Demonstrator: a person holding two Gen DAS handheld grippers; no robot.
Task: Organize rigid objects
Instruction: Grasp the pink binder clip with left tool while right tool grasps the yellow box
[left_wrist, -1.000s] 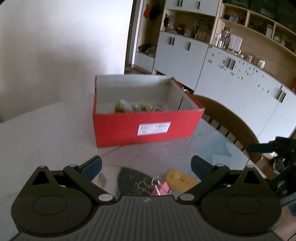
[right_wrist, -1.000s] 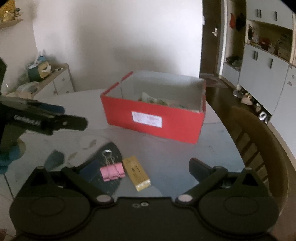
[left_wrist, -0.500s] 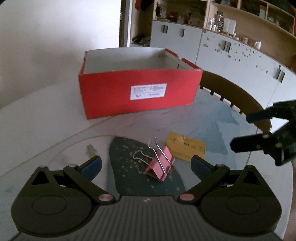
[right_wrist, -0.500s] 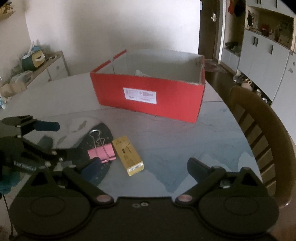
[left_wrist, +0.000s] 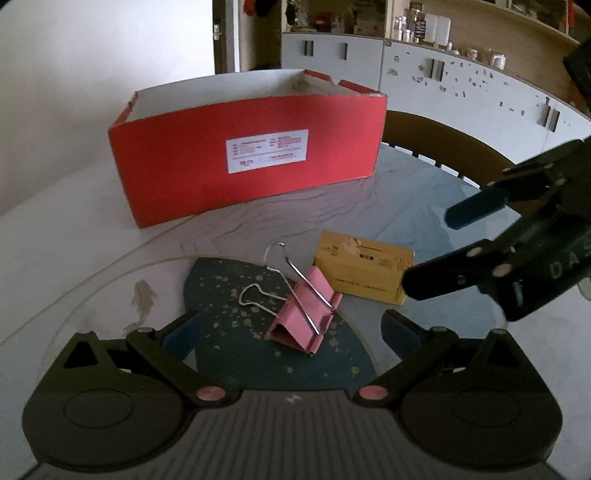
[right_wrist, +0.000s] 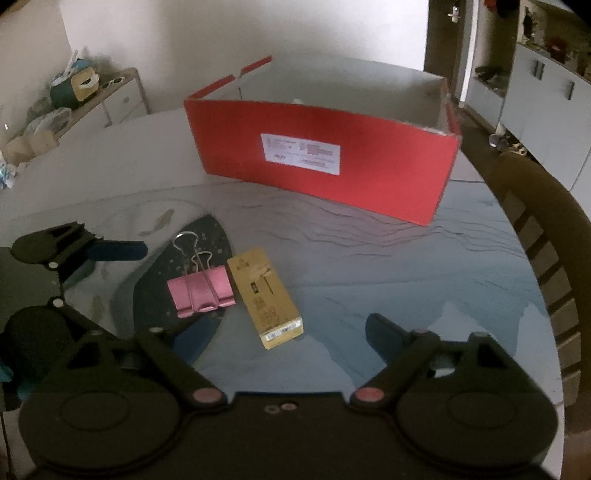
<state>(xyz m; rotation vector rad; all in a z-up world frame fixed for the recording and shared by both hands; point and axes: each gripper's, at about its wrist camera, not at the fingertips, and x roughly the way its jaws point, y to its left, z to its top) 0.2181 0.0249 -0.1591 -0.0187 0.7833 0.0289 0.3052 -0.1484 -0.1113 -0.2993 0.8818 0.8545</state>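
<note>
A pink binder clip lies on the round table between the fingers of my open left gripper; it also shows in the right wrist view. A small yellow box lies right beside the clip. In the right wrist view the yellow box lies just ahead of my open right gripper, towards its left finger. A red cardboard box with a white label stands open behind them; it also shows in the right wrist view. Both grippers are empty and low over the table.
A wooden chair back stands at the table's right edge. White cabinets and shelves line the far wall. A low sideboard with clutter stands at the left. The right gripper's fingers reach in from the right in the left wrist view.
Both grippers have come down and closer to the clip and the yellow box. The red box's contents have dropped out of sight behind its front wall.
</note>
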